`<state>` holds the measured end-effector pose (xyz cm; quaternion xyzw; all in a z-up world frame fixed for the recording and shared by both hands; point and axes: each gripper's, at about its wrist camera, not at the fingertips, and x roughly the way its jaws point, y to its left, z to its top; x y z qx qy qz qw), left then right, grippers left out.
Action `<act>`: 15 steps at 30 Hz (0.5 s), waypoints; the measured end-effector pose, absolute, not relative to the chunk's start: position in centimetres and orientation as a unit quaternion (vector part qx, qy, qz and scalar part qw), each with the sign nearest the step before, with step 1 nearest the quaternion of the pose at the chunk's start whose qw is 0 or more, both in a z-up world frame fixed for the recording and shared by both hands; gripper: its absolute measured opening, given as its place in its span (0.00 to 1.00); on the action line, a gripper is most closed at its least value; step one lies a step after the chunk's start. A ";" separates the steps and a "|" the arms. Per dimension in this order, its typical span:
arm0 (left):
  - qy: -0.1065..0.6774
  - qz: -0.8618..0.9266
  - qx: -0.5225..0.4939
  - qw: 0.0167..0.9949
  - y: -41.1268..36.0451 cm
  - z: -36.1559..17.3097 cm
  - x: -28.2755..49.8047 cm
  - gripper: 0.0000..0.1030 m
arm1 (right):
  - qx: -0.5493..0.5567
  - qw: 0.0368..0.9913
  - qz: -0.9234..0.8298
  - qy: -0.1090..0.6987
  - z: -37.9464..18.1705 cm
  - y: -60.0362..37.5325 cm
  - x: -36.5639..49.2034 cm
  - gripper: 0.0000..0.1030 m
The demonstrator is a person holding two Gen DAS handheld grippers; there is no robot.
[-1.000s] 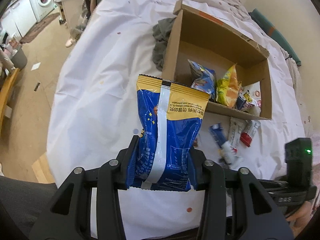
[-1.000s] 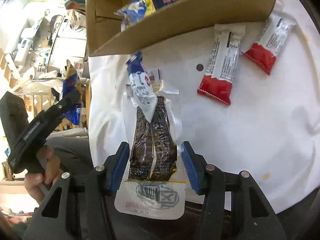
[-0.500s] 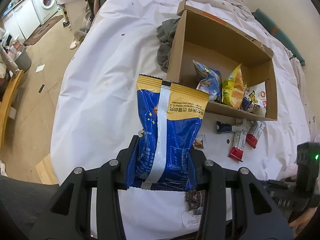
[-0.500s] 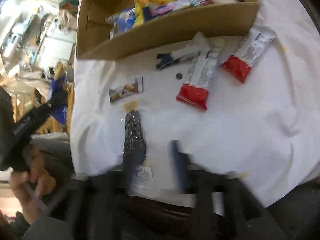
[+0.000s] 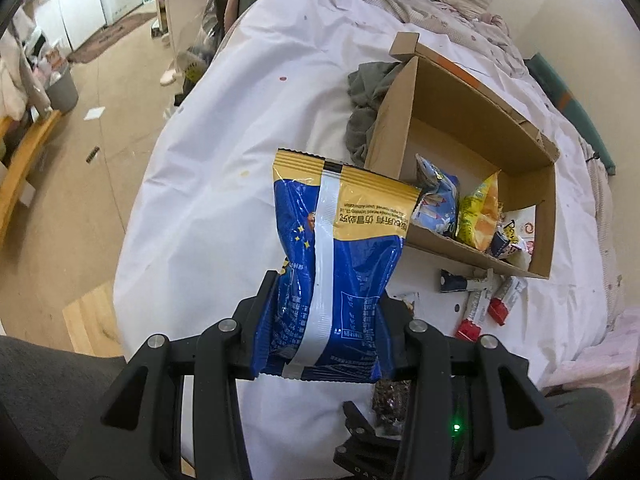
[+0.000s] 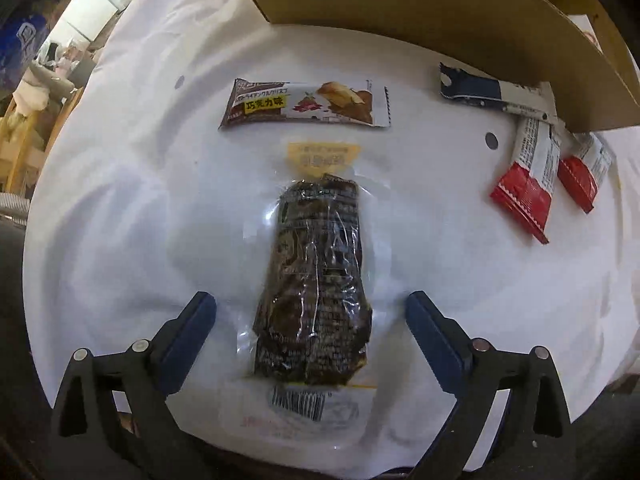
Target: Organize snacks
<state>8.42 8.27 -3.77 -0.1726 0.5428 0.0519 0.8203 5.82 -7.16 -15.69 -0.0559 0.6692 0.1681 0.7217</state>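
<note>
Snacks lie on a white sheet (image 6: 120, 200) beside a cardboard box (image 5: 460, 120). The left gripper (image 5: 326, 320) pinches a blue-and-gold bag (image 5: 336, 264). The right gripper (image 6: 310, 316) has just been opening; its jaws stand spread, straddling a dark clear-wrapped snack (image 6: 316, 280) without touching it.
</note>
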 end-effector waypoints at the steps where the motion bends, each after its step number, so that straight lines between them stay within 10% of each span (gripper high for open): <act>1: 0.542 0.050 -0.177 0.820 8.3 -3.7 8.4 0.37 | -0.062 0.728 0.167 0.662 -15.5 -7.4 5.9 0.76; 4: 0.542 0.039 -0.181 0.820 8.0 -3.4 8.5 0.37 | -0.055 0.731 0.180 0.656 -14.6 -7.9 6.1 0.53; 15: 0.540 0.041 -0.170 0.823 7.6 -3.4 8.4 0.37 | 0.092 0.719 0.255 0.640 -9.5 -14.2 6.6 0.49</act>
